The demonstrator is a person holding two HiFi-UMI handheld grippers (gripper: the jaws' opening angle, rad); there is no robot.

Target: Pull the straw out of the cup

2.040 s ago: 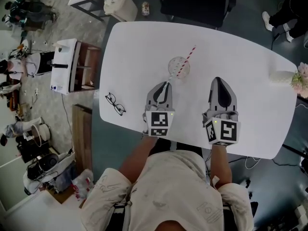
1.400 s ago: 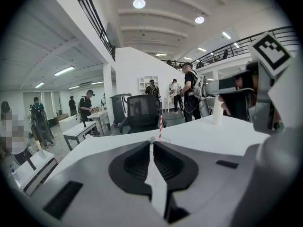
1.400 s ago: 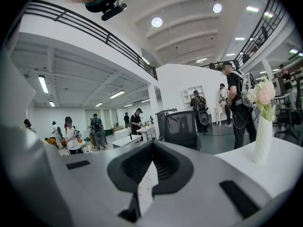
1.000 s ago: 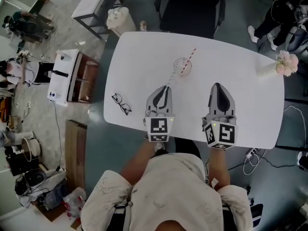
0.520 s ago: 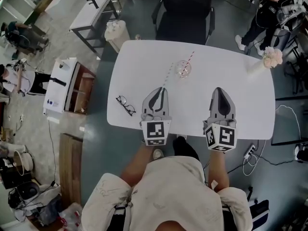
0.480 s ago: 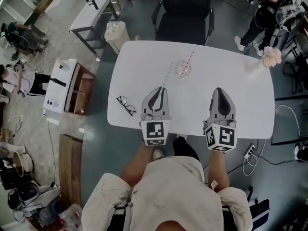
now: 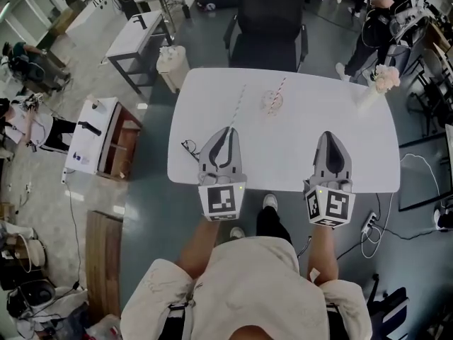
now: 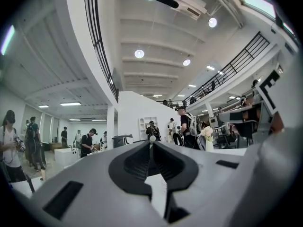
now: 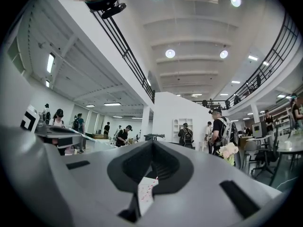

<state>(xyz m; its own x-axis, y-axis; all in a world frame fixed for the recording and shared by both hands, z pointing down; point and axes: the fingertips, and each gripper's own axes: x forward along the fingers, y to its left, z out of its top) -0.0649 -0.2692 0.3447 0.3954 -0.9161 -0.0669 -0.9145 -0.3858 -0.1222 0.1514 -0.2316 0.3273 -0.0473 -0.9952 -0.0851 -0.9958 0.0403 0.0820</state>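
My left gripper (image 7: pixel 227 129) is clenched on the pale straw (image 7: pixel 238 103), which juts forward from its tips, clear of the cup (image 7: pixel 272 103) and to its left, over the table (image 7: pixel 354 154). A red-striped straw (image 7: pixel 281 89) stands in that cup. My right gripper (image 7: pixel 331 134) is clamped shut on nothing.

Clear glass cup (image 7: pixel 272 103), upright on the far-centre part of the white table (image 7: pixel 340 140). It holds one red-and-white striped straw (image 7: pixel 282 89), which leans over the rim toward the far right, its lower end inside the cup. A second, pale straw (image 7: pixel 238 105) lies wholly outside the cup, to its left and apart from it. This straw is straight and slants from near left to far right. Its near end is pinched in the closed tips of the left gripper (image 7: pixel 228 129). In the left gripper view the pale straw (image 8: pixel 150 138) appears end-on, as a small round tip.
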